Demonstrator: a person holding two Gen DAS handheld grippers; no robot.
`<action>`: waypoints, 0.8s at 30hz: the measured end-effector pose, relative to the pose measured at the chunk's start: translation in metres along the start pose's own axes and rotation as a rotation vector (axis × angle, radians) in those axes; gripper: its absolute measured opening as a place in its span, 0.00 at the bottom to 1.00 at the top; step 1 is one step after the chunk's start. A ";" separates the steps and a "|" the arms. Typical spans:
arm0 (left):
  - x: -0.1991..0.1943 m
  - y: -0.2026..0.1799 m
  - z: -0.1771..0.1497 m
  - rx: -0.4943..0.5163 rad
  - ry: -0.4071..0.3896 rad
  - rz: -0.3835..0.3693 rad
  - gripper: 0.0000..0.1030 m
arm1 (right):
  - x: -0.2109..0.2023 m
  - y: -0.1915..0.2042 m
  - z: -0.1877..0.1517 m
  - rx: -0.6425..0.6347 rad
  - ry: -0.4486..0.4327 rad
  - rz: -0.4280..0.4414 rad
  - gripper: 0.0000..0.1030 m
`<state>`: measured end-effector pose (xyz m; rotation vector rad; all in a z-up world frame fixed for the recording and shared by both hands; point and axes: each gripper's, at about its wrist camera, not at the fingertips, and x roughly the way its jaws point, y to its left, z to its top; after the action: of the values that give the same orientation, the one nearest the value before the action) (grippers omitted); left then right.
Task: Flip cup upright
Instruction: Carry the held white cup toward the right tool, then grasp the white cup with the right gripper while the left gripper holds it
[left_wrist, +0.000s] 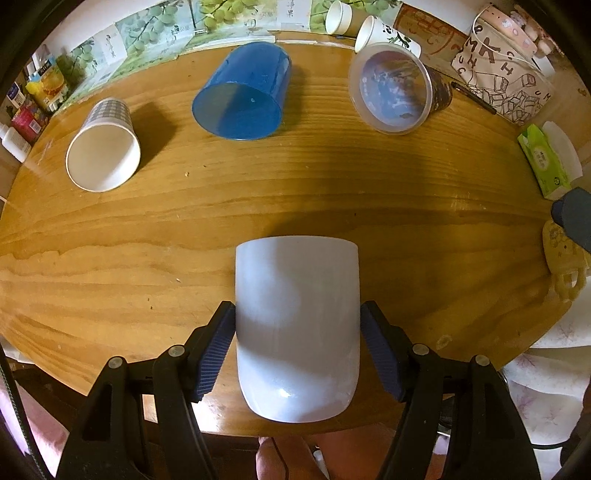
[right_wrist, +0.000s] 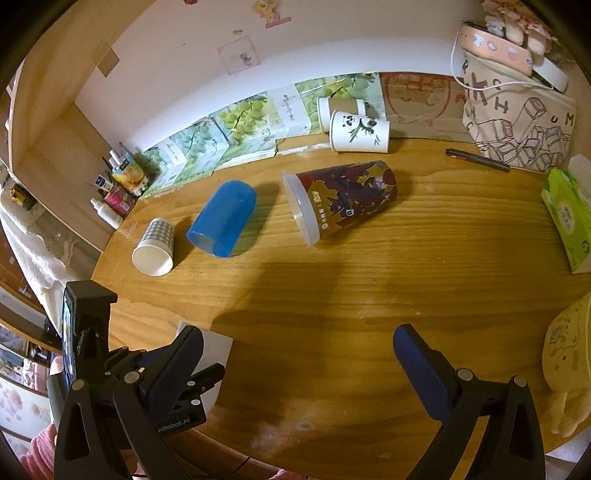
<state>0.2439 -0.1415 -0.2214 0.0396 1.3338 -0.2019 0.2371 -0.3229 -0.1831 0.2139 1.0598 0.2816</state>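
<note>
My left gripper (left_wrist: 297, 321) is shut on a white cup (left_wrist: 297, 325), its blue pads (left_wrist: 218, 354) pressed on both sides, near the table's front edge. The cup's flat end points away from me; its mouth is hidden. In the right wrist view the left gripper shows at lower left with the white cup (right_wrist: 218, 350) partly hidden behind it. My right gripper (right_wrist: 297, 345) is open and empty above the wooden table (right_wrist: 332, 295). A blue cup (left_wrist: 242, 94) (right_wrist: 221, 223), a checked paper cup (left_wrist: 105, 147) (right_wrist: 155, 247) and a printed plastic cup (left_wrist: 395, 86) (right_wrist: 343, 199) lie on their sides.
Two more paper cups (right_wrist: 354, 125) lie at the back by the fruit boxes (right_wrist: 240, 122). A pen (right_wrist: 476, 158), a printed tote bag (right_wrist: 517, 122) and a green tissue pack (right_wrist: 569, 218) are at the right. A yellow object (right_wrist: 569, 369) sits at the right edge. Bottles (right_wrist: 118, 184) stand at the back left.
</note>
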 end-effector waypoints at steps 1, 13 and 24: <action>-0.001 -0.001 0.000 0.000 -0.001 -0.002 0.72 | 0.001 0.000 0.000 -0.002 0.004 0.004 1.00; -0.013 -0.008 -0.010 -0.017 -0.025 0.013 0.73 | 0.025 0.007 -0.006 -0.015 0.105 0.086 1.00; -0.032 0.012 -0.024 -0.021 -0.064 0.047 0.73 | 0.060 0.029 -0.014 -0.001 0.235 0.166 1.00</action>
<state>0.2156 -0.1225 -0.1970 0.0467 1.2698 -0.1482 0.2489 -0.2757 -0.2302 0.2729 1.2769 0.4655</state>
